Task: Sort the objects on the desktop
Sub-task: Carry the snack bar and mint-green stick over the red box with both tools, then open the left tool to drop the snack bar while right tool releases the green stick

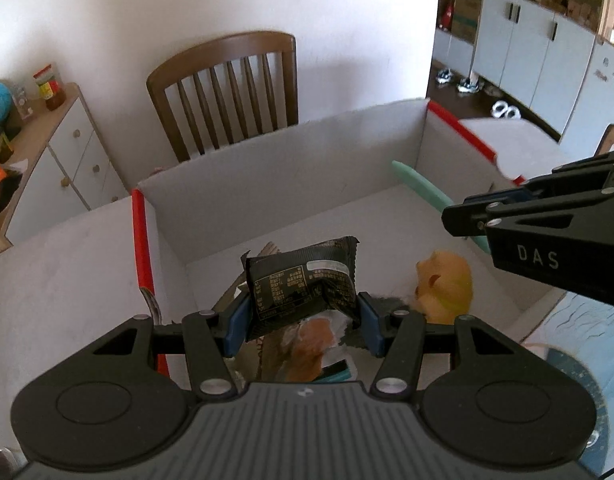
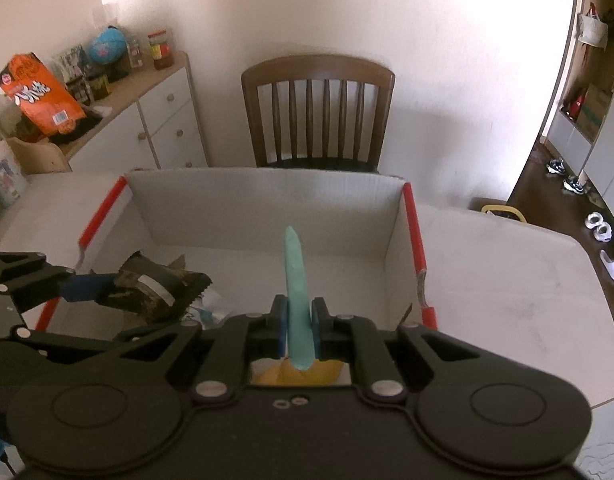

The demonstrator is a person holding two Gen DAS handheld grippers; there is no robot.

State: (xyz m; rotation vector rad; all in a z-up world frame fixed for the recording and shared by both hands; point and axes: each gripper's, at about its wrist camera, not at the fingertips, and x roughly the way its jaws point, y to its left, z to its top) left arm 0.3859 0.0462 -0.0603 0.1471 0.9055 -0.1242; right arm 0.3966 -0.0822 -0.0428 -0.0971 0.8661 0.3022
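Two grippers hover over a white cardboard box (image 1: 291,160): left gripper (image 1: 303,320) clamps a black snack packet (image 1: 303,284), right gripper (image 2: 298,322) pinches a teal stick (image 2: 295,280).

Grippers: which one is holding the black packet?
The left gripper. Its blue pads squeeze the black packet above the white box. The right gripper pinches a long green stick instead.
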